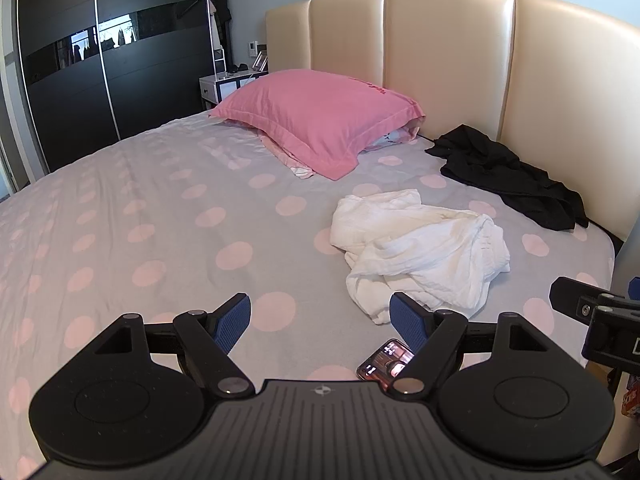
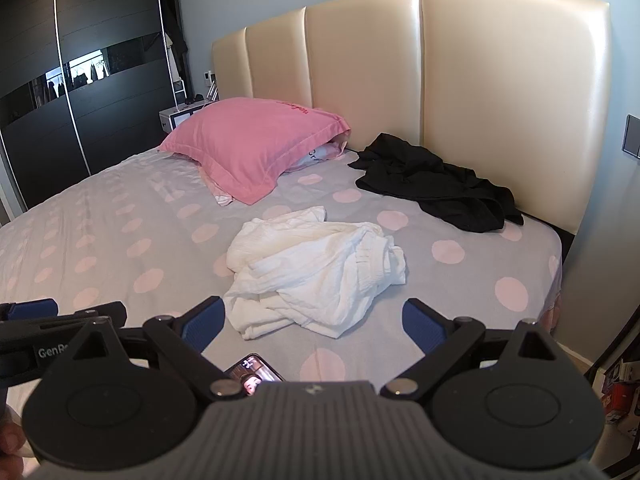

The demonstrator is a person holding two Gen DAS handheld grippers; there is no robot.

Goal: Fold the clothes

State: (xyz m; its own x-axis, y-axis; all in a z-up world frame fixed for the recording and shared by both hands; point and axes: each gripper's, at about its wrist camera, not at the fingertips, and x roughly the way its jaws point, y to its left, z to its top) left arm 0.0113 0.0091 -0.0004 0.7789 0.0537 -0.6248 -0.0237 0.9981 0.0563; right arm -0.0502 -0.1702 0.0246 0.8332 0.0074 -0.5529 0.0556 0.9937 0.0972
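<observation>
On the bed [image 1: 120, 208], over a grey sheet with pink dots, a white garment [image 1: 416, 248] lies crumpled near the right side, its longer run going from the foot edge up toward the headboard [image 1: 440, 60], slightly slanted. Farther back, against the headboard, a black garment [image 1: 508, 176] sprawls with its length trailing toward the bed's right edge. A pink pillow [image 1: 320, 124] sits at the head. The left tongs [image 1: 320, 320] hang released over the sheet, gripping nothing, their right pad just in front of the white garment's near end. The right tongs [image 2: 312, 320] also stand spread and empty before that same garment. A phone [image 1: 386, 362] lies lit at the near edge.
</observation>
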